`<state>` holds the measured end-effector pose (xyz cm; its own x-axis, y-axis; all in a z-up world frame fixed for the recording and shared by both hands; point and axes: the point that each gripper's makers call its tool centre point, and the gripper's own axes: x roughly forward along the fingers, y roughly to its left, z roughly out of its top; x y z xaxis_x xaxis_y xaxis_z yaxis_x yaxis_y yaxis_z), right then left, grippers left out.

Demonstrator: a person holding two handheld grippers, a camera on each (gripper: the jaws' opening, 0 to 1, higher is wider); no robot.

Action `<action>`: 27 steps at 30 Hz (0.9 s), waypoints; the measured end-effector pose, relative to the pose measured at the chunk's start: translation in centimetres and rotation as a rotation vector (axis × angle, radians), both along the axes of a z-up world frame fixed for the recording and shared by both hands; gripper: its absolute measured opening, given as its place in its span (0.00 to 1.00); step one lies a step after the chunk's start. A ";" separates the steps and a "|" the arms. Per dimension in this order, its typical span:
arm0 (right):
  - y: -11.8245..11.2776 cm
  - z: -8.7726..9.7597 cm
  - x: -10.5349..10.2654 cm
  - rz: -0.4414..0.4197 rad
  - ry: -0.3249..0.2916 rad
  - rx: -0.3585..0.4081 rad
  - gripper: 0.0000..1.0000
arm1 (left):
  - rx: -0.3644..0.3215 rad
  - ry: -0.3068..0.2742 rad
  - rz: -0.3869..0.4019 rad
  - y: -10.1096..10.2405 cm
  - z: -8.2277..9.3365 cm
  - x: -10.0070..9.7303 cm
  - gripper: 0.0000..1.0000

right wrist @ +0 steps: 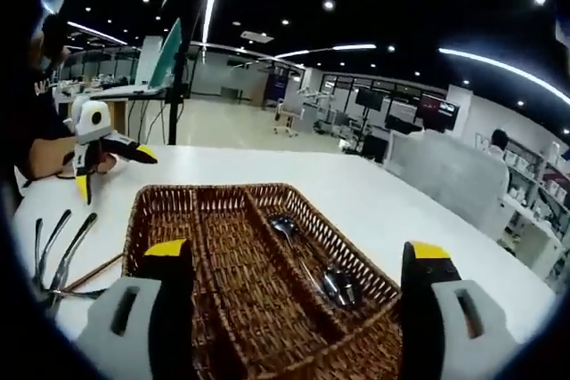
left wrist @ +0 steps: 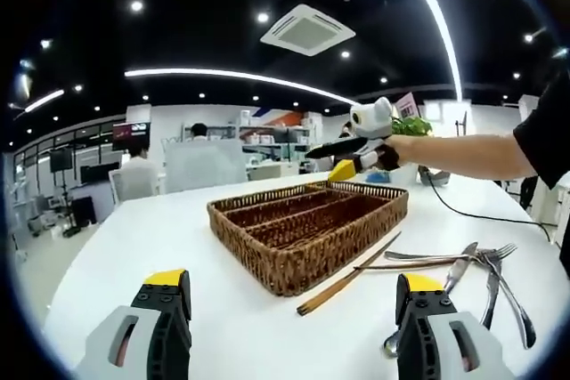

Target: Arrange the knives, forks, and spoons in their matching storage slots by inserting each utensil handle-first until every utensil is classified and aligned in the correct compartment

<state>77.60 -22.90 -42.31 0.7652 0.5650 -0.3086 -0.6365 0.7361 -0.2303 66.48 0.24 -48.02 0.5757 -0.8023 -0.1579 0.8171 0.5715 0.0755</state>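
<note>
Broadly, a white table carries everything — at its middle sits a brown wicker basket split lengthwise into long compartments. In the right gripper view, two spoons lie along the basket's rightmost compartment, one nearer the far end and one nearer the camera. In the left gripper view, a loose pile of forks and other metal cutlery rests on the table just right of the basket, with a pair of brown chopsticks lying diagonally between pile and basket, near its corner.

The left gripper hovers low over the table short of the basket, jaws spread wide with nothing between them. The right gripper hangs above the basket's near end — jaws likewise parted and empty.
</note>
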 end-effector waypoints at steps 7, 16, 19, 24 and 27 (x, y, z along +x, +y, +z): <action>-2.9 1.0 -4.8 -0.110 -0.061 0.085 1.00 | -0.022 0.002 -0.009 -0.3 0.4 -0.3 1.00; -5.1 0.8 -9.6 -0.197 -0.106 0.125 1.00 | -0.018 -0.013 -0.040 -1.0 0.4 -1.0 1.00; -5.7 0.8 -11.2 -0.226 -0.116 0.145 1.00 | -0.022 -0.014 -0.044 -1.0 0.5 -1.2 1.00; -5.5 0.8 -13.4 -0.241 -0.140 0.151 1.00 | -0.018 -0.016 -0.049 -1.1 0.4 -1.4 1.00; -5.4 0.8 -14.6 -0.250 -0.144 0.162 1.00 | -0.020 -0.013 -0.060 -1.2 0.4 -1.6 1.00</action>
<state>63.03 -28.28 -41.52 0.9155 0.3872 -0.1091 -0.4011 0.8998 -0.1720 64.85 -0.95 -47.63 0.5281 -0.8386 -0.1339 0.8492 0.5227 0.0756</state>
